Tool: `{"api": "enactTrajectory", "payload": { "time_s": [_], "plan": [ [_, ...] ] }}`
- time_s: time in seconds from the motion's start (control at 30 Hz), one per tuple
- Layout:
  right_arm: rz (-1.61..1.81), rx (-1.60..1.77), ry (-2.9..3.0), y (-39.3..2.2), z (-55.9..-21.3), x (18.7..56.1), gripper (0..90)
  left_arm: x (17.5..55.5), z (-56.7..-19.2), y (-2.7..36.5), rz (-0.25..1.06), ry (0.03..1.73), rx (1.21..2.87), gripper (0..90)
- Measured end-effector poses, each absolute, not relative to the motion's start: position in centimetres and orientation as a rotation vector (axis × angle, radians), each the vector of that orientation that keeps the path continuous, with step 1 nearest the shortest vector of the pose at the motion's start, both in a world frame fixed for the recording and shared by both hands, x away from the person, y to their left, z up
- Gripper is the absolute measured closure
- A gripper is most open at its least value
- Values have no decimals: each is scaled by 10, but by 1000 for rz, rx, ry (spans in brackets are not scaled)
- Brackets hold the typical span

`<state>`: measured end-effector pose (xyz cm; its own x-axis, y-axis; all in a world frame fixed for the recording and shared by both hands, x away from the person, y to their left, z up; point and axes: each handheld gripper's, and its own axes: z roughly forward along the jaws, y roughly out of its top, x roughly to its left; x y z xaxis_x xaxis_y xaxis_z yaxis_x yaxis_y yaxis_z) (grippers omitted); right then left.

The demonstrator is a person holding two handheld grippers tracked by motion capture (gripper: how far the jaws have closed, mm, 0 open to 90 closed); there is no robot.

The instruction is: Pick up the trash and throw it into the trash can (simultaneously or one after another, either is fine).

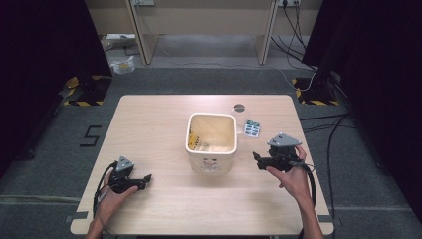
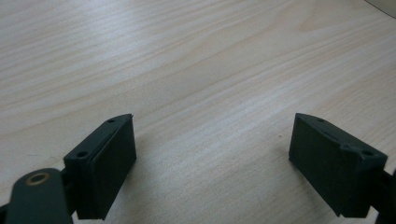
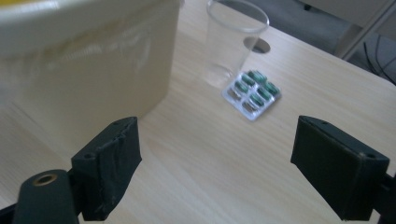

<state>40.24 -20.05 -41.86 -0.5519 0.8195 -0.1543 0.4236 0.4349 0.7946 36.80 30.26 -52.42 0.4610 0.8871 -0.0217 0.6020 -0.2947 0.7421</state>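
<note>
The pill pack (image 3: 252, 94), a silver blister sheet with green capsules, lies flat on the wooden table (image 1: 149, 124). In the high view it (image 1: 252, 129) sits at about 2 o'clock from the table's middle, just beside the upper right corner of the cream bin (image 1: 211, 142). In the right gripper view it lies at 12 o'clock from the jaws, well ahead of them and touched by neither. Some of its pockets look green and 1 or 2 look emptied, though the blur makes that hard to judge.

A clear plastic cup (image 3: 235, 42) stands upright just behind the pack, at its 11 o'clock in the right gripper view, its base almost touching the pack's edge. The cup is faint in the high view.

The right gripper (image 1: 257, 157) is held at 3 o'clock from the bin, close to the bin's right wall, its jaws pointing toward the bin. In its own view (image 3: 215, 163) the 2 jaws stand wide apart and released, with bare table between them and the bin's wall at 10 o'clock.

The left gripper (image 1: 148, 178) rests low at 8 o'clock from the bin, well apart from it, near the table's front left. Its own view (image 2: 212, 158) shows both jaws spread and released over bare wood grain.

The bin stands at the table's middle with a clear liner and some yellowish scraps inside.
</note>
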Motion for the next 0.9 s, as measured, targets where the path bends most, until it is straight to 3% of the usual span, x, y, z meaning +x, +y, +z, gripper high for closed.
{"api": "enactTrajectory", "payload": {
  "time_s": [0.43, 0.9],
  "plan": [
    [949, 999, 2165, -192, -408, 450, 206, 368, -524, 303, 523, 1237, 2015, 137],
    [955, 1175, 2092, -188, -408, 496, 280, 368, -524, 303, 525, 1235, 2016, 137]
  ]
}}
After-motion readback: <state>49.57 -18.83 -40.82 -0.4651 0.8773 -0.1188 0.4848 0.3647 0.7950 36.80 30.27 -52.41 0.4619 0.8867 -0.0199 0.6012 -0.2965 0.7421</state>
